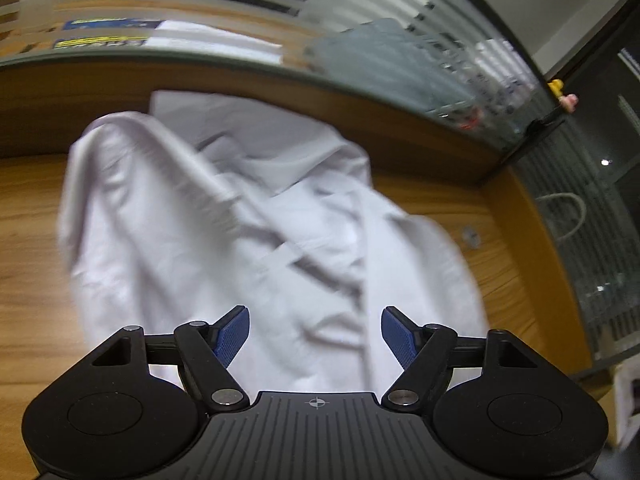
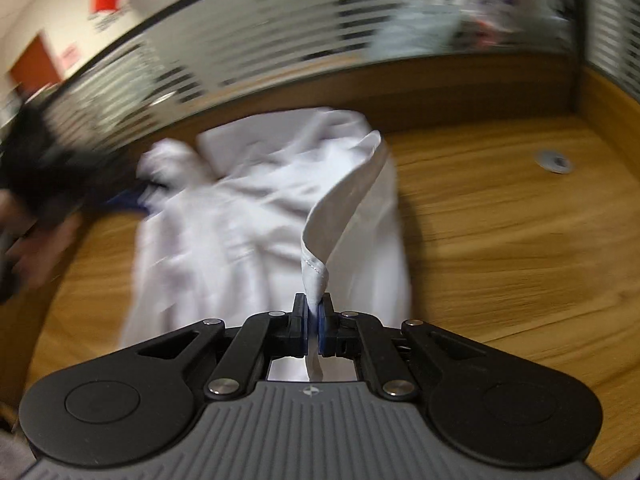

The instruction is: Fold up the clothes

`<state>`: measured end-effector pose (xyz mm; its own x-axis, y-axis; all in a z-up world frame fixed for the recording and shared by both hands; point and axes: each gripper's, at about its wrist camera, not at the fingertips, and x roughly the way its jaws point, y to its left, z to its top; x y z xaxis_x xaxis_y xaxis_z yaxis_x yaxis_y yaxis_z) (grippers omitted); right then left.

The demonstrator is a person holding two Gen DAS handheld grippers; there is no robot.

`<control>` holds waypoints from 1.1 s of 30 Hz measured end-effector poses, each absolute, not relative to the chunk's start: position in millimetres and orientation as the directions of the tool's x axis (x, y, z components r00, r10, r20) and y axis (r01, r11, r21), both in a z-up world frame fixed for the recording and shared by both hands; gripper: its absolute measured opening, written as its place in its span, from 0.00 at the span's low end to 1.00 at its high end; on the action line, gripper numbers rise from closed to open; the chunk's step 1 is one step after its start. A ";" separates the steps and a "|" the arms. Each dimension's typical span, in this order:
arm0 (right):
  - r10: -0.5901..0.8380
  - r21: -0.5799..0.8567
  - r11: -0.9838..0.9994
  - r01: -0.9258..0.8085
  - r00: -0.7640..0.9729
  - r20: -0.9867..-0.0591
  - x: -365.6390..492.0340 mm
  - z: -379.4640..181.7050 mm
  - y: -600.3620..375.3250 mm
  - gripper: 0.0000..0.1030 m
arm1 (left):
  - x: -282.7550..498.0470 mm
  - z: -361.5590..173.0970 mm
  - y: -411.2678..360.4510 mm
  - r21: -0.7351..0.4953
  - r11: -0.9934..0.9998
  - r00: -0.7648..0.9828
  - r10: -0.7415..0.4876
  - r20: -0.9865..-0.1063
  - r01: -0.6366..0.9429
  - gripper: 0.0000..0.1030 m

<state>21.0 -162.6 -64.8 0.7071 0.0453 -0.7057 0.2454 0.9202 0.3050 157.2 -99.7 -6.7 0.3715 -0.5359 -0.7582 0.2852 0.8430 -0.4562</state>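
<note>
A white garment [image 1: 256,232] lies crumpled on the wooden table [image 1: 28,240]. My left gripper [image 1: 315,316] is open and empty, held just above the near part of the cloth. In the right wrist view the same white garment [image 2: 248,208] is spread on the table [image 2: 500,240]. My right gripper [image 2: 315,304] is shut on a hemmed edge of the garment and lifts that strip up off the pile. The left gripper [image 2: 132,200] shows blurred at the far left of the cloth.
A wooden back wall [image 1: 400,120] topped by striped frosted glass [image 1: 400,60] bounds the table. A round metal cable grommet [image 2: 554,160] sits in the table at the right. A bag with rope handles [image 1: 564,216] stands behind the glass on the right.
</note>
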 end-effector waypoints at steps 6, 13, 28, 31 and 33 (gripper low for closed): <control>0.158 0.285 0.954 0.095 0.650 -0.743 2.4 -62.8 -113.4 0.05 | 183.6 -17.6 -151.4 -0.447 0.812 0.347 -0.570 -0.745 0.375 0.78; 0.148 0.265 0.959 0.101 0.621 -0.769 -35.2 -43.5 -92.5 0.05 | 209.6 -64.4 -201.4 -0.426 0.819 0.264 -0.540 -0.799 0.385 0.80; -0.153 0.115 0.911 0.397 0.582 -0.798 -125.1 -2.9 -114.2 0.04 | 195.4 -23.2 -190.7 -0.410 0.813 0.362 -0.560 -0.745 0.413 0.04; -0.158 0.128 0.899 0.418 0.584 -0.796 -136.5 -1.5 -125.5 0.04 | 176.7 3.4 -154.3 -0.430 0.808 0.387 -0.576 -0.720 0.402 0.04; -0.135 0.147 0.898 0.415 0.577 -0.806 -140.4 -5.6 -130.4 0.04 | 162.5 5.9 -127.6 -0.443 0.816 0.375 -0.569 -0.732 0.372 0.04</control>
